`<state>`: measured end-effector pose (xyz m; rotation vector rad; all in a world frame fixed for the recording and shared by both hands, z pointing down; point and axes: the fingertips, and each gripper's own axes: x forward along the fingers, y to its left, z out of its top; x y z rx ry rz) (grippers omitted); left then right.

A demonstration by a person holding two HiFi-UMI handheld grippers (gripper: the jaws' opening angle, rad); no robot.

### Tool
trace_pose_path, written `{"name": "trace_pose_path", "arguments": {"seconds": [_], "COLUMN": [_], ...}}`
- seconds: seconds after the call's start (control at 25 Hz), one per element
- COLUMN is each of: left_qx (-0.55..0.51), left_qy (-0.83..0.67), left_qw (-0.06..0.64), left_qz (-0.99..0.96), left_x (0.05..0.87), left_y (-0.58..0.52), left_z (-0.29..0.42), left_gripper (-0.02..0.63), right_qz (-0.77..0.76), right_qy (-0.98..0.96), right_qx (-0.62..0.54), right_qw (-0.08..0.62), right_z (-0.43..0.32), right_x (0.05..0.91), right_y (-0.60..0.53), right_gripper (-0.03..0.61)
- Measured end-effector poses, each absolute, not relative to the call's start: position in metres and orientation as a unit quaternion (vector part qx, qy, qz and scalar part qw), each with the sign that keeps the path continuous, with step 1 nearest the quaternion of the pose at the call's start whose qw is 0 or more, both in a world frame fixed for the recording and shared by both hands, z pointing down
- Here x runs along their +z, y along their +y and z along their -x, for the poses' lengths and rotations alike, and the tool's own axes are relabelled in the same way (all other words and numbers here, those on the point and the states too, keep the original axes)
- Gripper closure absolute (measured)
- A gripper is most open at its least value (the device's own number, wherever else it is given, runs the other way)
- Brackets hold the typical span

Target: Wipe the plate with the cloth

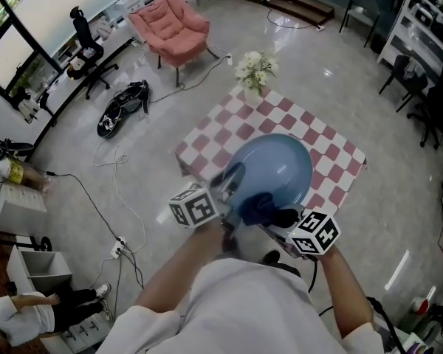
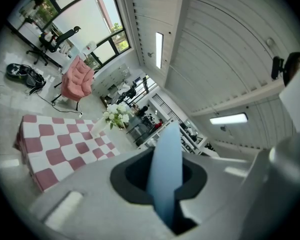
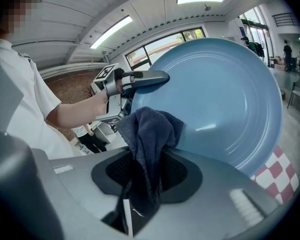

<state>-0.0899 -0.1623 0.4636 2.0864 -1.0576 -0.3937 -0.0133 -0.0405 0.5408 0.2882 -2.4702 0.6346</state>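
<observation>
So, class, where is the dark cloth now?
The cloth sits lower centre in the head view, clamped in the right gripper against the blue plate, above the checked table.

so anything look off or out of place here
Nothing stands out. The left gripper holds the blue plate by its rim, raised over the checkered table, and the right gripper holds the dark cloth against it.
</observation>
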Motion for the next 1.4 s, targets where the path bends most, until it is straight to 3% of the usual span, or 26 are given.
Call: {"name": "trace_pose_path", "arguments": {"seconds": [0.88, 1.4], "left_qx": [-0.178, -0.165], "left_qy": [-0.401, -0.405], "left_qw": [0.381, 0.381], "left_qz": [-0.814, -0.815], "left_x": [0.460, 0.463], "left_y": [-0.151, -0.149], "left_z": [0.075, 0.082], "left_gripper": [0.574, 0.574], "right_qz": [-0.117, -0.192], "right_qy": [-0.943, -0.927], "right_qx": [0.219, 0.213], "right_qw": [0.220, 0.243], "right_z": [0.052, 0.021], "right_x": [0.512, 0.525], "right_y": [-0.046, -0.075], "right_gripper": [0.446, 0.441]}}
